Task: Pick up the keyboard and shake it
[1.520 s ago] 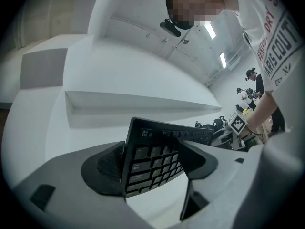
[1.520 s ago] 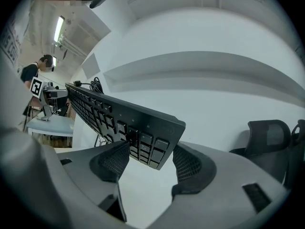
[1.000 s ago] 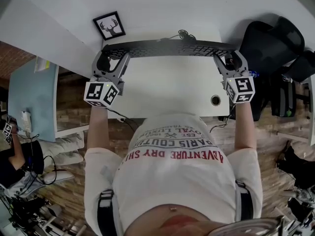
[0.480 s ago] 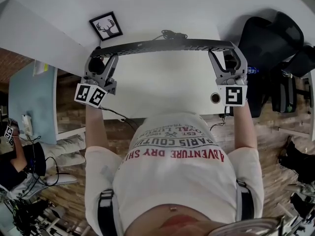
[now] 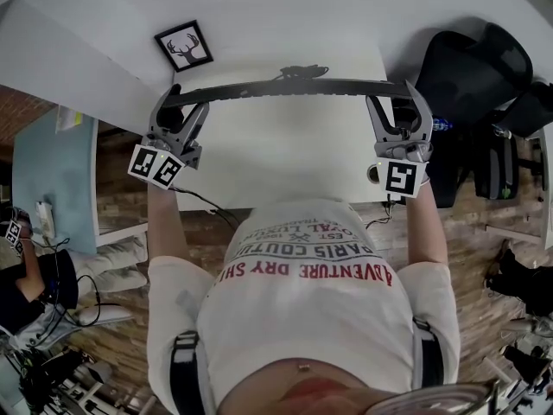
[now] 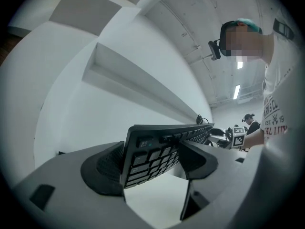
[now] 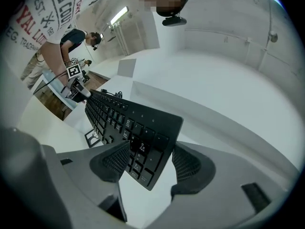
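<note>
A black keyboard (image 5: 289, 88) hangs above the white desk (image 5: 285, 154), turned on edge so the head view shows it as a thin dark bar. My left gripper (image 5: 183, 107) is shut on its left end and my right gripper (image 5: 397, 104) on its right end. In the left gripper view the keyboard (image 6: 159, 149) stands almost upright between the jaws, keys facing right. In the right gripper view its numpad end (image 7: 143, 137) sits clamped between the two pads. Its cable (image 5: 301, 71) is bunched behind it.
A framed deer picture (image 5: 184, 46) lies at the desk's back left. A black office chair (image 5: 471, 67) stands to the right of the desk. A cable hole (image 5: 372, 173) shows near the front right corner. Another person (image 5: 26, 275) sits far left.
The keyboard has rolled from keys-up to edge-on over the last second. Both grippers kept their grip and swung with it, their marker cubes dropping lower.
</note>
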{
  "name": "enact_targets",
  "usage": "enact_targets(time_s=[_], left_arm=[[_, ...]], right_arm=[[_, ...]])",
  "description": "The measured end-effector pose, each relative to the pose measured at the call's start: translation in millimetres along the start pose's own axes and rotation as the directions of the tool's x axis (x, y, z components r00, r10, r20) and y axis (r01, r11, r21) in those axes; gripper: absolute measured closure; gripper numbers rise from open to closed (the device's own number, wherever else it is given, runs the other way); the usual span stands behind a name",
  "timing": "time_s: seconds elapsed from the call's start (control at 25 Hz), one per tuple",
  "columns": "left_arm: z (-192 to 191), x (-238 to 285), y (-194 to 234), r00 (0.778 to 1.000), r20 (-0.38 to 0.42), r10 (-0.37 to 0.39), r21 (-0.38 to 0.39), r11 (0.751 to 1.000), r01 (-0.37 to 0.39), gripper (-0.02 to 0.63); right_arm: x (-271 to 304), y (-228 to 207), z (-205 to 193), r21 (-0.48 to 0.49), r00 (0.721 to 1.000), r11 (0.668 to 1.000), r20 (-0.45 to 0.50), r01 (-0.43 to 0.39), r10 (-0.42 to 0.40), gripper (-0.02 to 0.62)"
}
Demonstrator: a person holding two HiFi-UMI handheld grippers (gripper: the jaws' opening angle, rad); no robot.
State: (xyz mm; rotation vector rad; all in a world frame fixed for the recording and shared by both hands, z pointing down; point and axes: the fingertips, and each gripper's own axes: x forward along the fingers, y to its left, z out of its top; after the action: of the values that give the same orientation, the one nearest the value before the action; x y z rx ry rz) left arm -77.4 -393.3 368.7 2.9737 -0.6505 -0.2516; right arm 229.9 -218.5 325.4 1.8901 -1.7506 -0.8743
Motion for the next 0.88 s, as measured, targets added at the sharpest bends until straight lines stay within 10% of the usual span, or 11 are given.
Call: enact_targets(time_s=[0.44, 0.88], left_arm=[[-9.7, -1.9, -8.1, 0.999, -0.046, -0.001, 0.032, 0.999, 0.002, 0.259], [3.0, 4.7, -2.6, 0.988, -0.084, 0.131, 0.100, 0.987, -0.122, 0.261]], right_arm=[[-5.6, -0.6, -4.6, 0.007, 1.000, 1.000, -0.008, 0.011, -0.011, 0.302], [5.0, 18.0, -42.4, 0.510, 0.970, 0.850, -0.114, -0.129, 0.215, 0.311]])
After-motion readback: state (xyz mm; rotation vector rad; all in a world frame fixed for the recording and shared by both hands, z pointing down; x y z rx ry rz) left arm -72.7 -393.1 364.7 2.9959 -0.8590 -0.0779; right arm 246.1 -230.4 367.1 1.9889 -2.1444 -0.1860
